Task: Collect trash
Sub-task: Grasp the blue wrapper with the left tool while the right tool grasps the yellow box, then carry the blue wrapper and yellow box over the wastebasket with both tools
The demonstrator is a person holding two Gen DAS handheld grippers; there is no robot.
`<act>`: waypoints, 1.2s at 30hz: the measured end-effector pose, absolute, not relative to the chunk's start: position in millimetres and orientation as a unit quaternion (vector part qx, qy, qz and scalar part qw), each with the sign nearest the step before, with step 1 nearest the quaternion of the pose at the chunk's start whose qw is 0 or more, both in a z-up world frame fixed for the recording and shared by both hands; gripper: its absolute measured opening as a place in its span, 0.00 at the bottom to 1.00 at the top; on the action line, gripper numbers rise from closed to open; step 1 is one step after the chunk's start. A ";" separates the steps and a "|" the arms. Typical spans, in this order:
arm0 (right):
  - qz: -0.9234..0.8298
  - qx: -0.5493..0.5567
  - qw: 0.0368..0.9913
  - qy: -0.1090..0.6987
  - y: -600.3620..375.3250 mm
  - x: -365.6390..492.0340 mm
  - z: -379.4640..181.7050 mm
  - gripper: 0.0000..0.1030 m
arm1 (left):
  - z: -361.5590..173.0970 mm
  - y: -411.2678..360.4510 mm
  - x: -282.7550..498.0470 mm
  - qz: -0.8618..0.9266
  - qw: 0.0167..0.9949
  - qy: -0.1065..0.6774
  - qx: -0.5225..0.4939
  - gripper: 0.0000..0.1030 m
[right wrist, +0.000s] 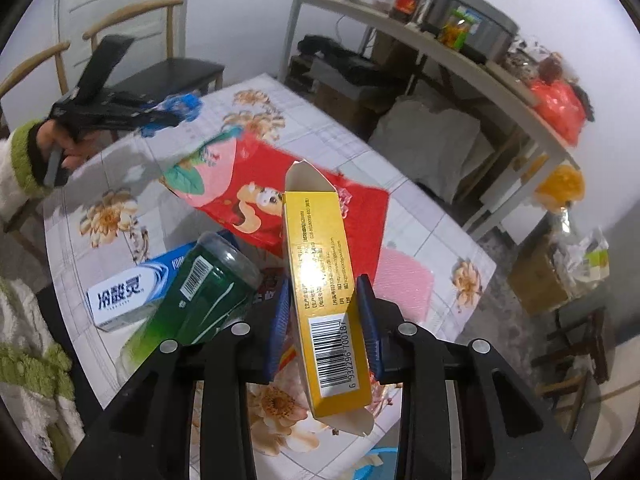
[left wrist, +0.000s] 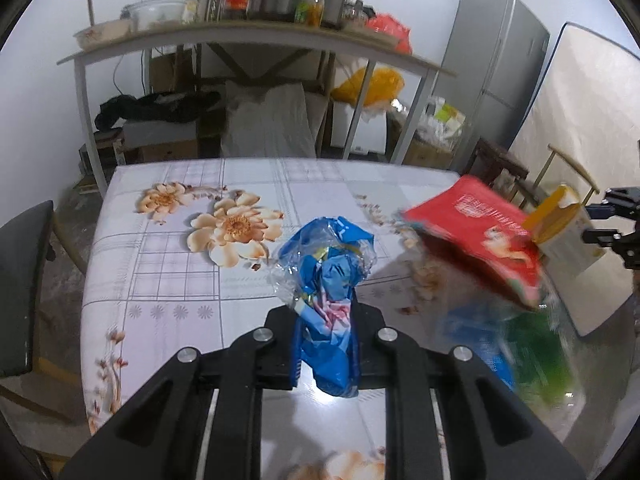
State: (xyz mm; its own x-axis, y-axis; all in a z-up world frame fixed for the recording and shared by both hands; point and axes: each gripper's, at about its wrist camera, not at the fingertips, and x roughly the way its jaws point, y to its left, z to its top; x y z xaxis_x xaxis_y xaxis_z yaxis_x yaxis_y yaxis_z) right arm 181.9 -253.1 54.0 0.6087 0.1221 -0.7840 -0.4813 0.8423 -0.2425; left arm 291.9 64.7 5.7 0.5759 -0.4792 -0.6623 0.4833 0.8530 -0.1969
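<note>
My left gripper [left wrist: 325,330] is shut on a crumpled blue plastic wrapper [left wrist: 328,280] and holds it above the floral table [left wrist: 168,280]. My right gripper [right wrist: 326,316] is shut on a long yellow carton [right wrist: 322,276] with a barcode, its far flap open. The left gripper [right wrist: 120,114] with the blue wrapper [right wrist: 182,106] shows at the far left of the right wrist view. A red snack bag [right wrist: 260,196], a green bottle [right wrist: 200,292] and a white-blue toothpaste box [right wrist: 132,290] lie on the table [right wrist: 420,208]. The red bag [left wrist: 480,236] and yellow carton [left wrist: 560,228] also show, blurred, in the left wrist view.
A pink pad [right wrist: 404,284] lies right of the carton. A shelf table [left wrist: 240,36] with jars and a cooker stands behind, bags and boxes under it. A fridge [left wrist: 492,72] and mattress [left wrist: 580,128] stand at the right. Chairs [right wrist: 120,52] stand beside the table.
</note>
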 end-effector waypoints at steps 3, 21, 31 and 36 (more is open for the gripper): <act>0.163 -0.205 0.882 0.392 -256.0 170.7 61.9 0.30 | 17.4 66.7 276.8 -0.278 0.891 0.359 -0.006 0.16; 0.046 -0.034 0.950 0.308 -299.5 73.0 88.3 0.30 | 64.0 51.0 195.9 -0.328 0.890 0.315 -0.033 0.16; -0.028 0.112 0.950 0.289 -333.0 17.5 66.0 0.30 | 86.1 -11.3 164.0 -0.404 0.856 0.321 -0.015 0.16; -0.081 0.177 0.940 0.281 -359.1 -16.8 47.8 0.30 | 95.3 -82.9 155.3 -0.458 0.821 0.340 0.013 0.16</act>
State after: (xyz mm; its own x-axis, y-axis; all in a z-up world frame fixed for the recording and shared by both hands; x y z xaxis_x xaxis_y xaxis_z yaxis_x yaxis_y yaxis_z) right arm -16.8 -359.1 47.8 0.8287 -0.0525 -0.5573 0.2519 0.9240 0.2876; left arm 155.3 -82.9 95.3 0.3485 -0.7438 -0.5703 0.7611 0.5797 -0.2910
